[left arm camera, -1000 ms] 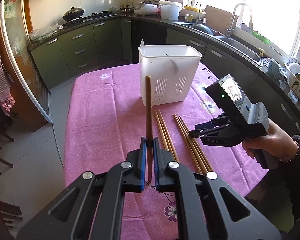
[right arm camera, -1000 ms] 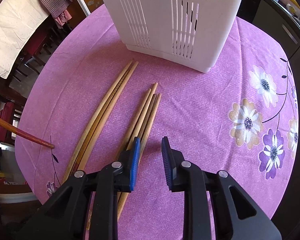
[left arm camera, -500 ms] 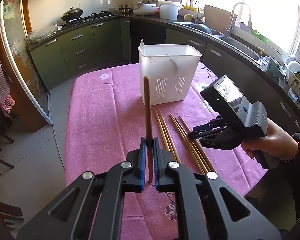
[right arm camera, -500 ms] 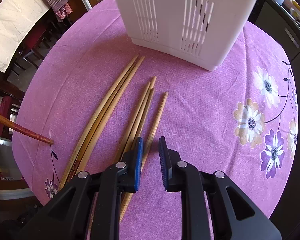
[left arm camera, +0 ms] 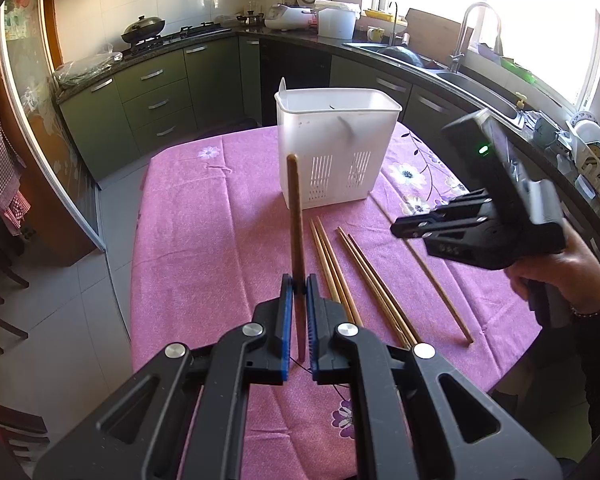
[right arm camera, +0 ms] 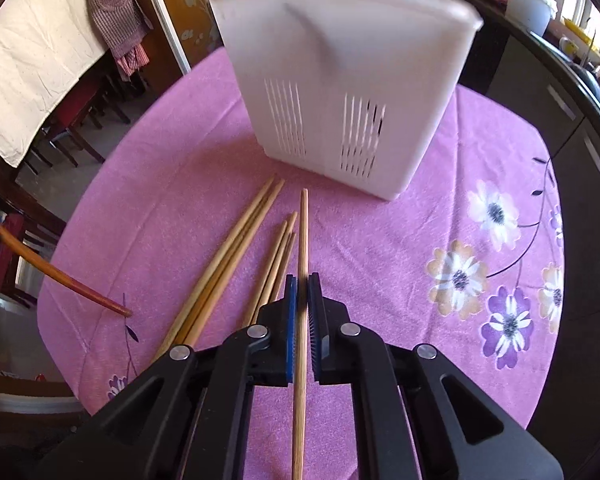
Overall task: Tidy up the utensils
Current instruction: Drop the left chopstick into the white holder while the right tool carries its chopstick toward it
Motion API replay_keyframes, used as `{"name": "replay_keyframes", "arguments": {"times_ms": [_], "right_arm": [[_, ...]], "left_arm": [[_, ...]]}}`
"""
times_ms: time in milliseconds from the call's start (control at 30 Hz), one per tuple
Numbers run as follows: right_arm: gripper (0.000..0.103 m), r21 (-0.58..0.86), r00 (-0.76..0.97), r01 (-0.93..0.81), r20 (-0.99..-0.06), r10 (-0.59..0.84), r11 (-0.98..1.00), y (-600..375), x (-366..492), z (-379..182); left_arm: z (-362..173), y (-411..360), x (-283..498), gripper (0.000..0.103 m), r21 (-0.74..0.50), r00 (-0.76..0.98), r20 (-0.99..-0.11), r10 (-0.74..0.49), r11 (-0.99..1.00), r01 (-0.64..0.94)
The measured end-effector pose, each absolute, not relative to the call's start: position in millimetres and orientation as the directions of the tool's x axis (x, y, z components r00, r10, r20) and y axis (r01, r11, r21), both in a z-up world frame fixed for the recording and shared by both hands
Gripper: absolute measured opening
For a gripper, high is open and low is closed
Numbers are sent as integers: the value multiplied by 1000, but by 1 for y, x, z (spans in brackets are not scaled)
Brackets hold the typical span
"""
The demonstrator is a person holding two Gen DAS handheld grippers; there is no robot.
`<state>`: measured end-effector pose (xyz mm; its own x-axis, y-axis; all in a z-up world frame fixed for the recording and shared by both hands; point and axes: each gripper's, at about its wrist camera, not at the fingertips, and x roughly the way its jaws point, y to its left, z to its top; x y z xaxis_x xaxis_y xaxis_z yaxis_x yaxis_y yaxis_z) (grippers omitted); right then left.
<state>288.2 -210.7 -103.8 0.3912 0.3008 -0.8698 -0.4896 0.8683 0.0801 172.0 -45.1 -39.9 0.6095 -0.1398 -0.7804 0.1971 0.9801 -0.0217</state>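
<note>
My left gripper is shut on a dark brown chopstick, which points up and forward toward the white slotted utensil basket. My right gripper is shut on one light wooden chopstick, held off the cloth with its tip toward the basket. In the left wrist view the right gripper hovers right of the basket with that chopstick slanting under it. A pair of light chopsticks and a small bundle lie on the cloth.
The pink flowered tablecloth covers a table whose near edge falls off behind the grippers. A person's hand grips the right tool. Green cabinets and a sink counter ring the room; dark chairs stand past the table's far side.
The right gripper closed on one light chopstick from the bundle and rose with it, tilting toward the basket. The left gripper and its dark chopstick stayed still.
</note>
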Motion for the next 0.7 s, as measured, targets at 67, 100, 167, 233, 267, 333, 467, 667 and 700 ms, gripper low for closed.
{"name": "replay_keyframes", "arguments": {"times_ms": [67, 100, 167, 233, 267, 333, 467, 667, 700], "right_arm": [[7, 70, 468, -482, -822, 324, 873, -222, 275, -76], [7, 69, 501, -481, -797, 338, 874, -228, 267, -64], [7, 56, 558, -474, -753, 349, 879, -239, 248, -45], [7, 45, 608, -468, -708, 359, 883, -254, 222, -32], [7, 43, 624, -466, -692, 363, 884, -264, 206, -27], [7, 40, 647, -462, -668, 368, 886, -279, 182, -23], [7, 34, 671, -446, -648, 359, 895, -295, 154, -20], [7, 58, 679, -435, -634, 370, 899, -308, 144, -23], [7, 64, 679, -434, -633, 373, 899, -310, 144, -23]], "left_arm": [[-40, -45, 170, 7, -20, 611, -780, -138, 980, 196], [-40, -45, 169, 7, -20, 611, -780, -138, 980, 196], [-40, -44, 169, 7, -19, 611, -780, -137, 980, 196], [-40, -44, 169, 7, -19, 611, -780, -137, 980, 196], [-40, -44, 169, 7, -18, 611, -779, -137, 980, 196], [-41, -43, 167, 7, -17, 613, -779, -135, 981, 194], [-41, -40, 165, 7, -14, 616, -777, -131, 981, 192], [-40, -42, 161, 7, -8, 620, -774, -128, 981, 194], [-39, -43, 160, 7, -5, 622, -773, -128, 981, 196]]}}
